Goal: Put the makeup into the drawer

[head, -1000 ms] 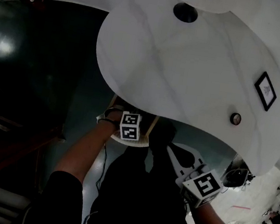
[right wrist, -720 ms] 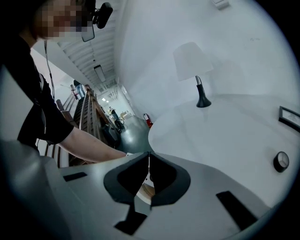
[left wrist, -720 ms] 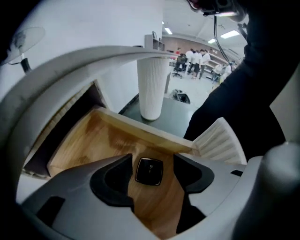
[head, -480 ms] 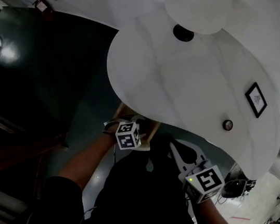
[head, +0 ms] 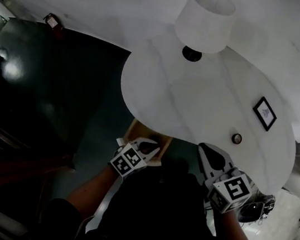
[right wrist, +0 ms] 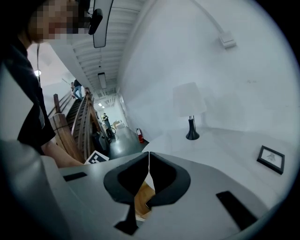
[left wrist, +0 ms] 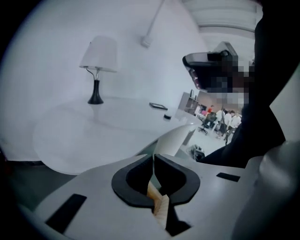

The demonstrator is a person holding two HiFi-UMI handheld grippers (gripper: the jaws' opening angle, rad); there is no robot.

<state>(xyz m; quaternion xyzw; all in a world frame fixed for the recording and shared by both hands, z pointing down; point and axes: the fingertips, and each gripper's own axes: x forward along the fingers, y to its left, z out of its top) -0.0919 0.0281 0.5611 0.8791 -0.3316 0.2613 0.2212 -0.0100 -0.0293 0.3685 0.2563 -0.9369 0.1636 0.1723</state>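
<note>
You hold a gripper in each hand, both up in front of your chest. Your left gripper points ahead and somewhat downward, its marker cube just behind the jaws. Your bare left forearm runs back from it to a dark sleeve. Its jaws have just been closing and now meet, with nothing between them. Your right gripper sits well to the right of the left one, pointing much the same way. Its jaws are pressed together too, gripping nothing.

Dim, underexposed head view — pale table evenly lit, fisheye corners vignetted black, foreground soft.
</note>
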